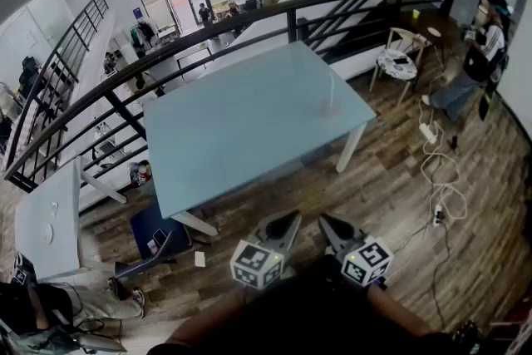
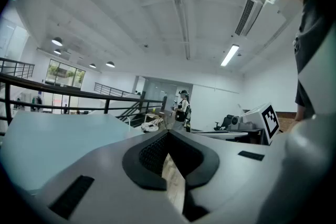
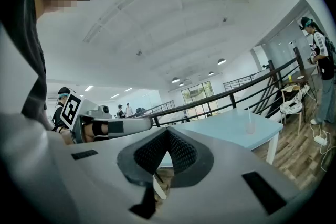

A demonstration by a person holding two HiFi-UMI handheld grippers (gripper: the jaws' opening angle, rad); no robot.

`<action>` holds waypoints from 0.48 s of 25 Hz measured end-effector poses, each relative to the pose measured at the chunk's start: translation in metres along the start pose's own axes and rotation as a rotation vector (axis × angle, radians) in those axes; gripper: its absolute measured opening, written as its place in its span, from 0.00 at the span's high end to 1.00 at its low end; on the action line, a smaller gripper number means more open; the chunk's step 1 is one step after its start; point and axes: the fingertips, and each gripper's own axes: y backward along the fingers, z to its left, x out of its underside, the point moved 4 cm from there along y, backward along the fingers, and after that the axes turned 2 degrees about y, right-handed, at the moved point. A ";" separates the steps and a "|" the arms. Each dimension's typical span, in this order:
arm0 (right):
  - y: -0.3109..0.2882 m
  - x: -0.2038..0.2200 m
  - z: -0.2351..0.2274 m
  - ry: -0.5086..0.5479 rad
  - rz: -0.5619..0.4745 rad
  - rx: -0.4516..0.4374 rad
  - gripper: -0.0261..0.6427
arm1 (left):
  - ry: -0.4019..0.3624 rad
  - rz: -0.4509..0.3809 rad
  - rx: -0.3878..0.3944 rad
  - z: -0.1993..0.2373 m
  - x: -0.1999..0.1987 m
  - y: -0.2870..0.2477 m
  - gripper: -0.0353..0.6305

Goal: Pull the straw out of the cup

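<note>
Straw [image 1: 330, 87] sits in the cup [image 1: 330, 106] by the bench's [image 1: 241, 129] right corner; first bring over your closed, empty left hand-held gripper [image 1: 293, 216] and right hand-held gripper [image 1: 323, 219].

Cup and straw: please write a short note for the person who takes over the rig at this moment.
Left gripper: jaws together, holding nothing, low by the body, short of the table.
Right gripper: the same.
Cup: stands near the right edge of the blue table, with the straw upright in it.
Done: nothing yet.
Left: step to the table, open a gripper, grip the straw and pull it out of the cup.
</note>
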 end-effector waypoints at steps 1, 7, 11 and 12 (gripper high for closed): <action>-0.001 0.000 0.000 0.002 -0.002 -0.001 0.94 | -0.002 -0.001 -0.001 0.001 -0.001 0.000 0.93; -0.003 -0.001 -0.005 0.007 -0.001 -0.008 0.94 | -0.002 0.001 0.000 0.002 -0.002 -0.006 0.93; -0.002 -0.002 -0.012 -0.020 0.006 -0.001 0.94 | -0.005 -0.004 0.004 0.002 -0.002 -0.013 0.93; -0.001 -0.002 -0.014 -0.027 -0.001 -0.001 0.94 | -0.001 -0.007 0.006 0.002 -0.003 -0.015 0.93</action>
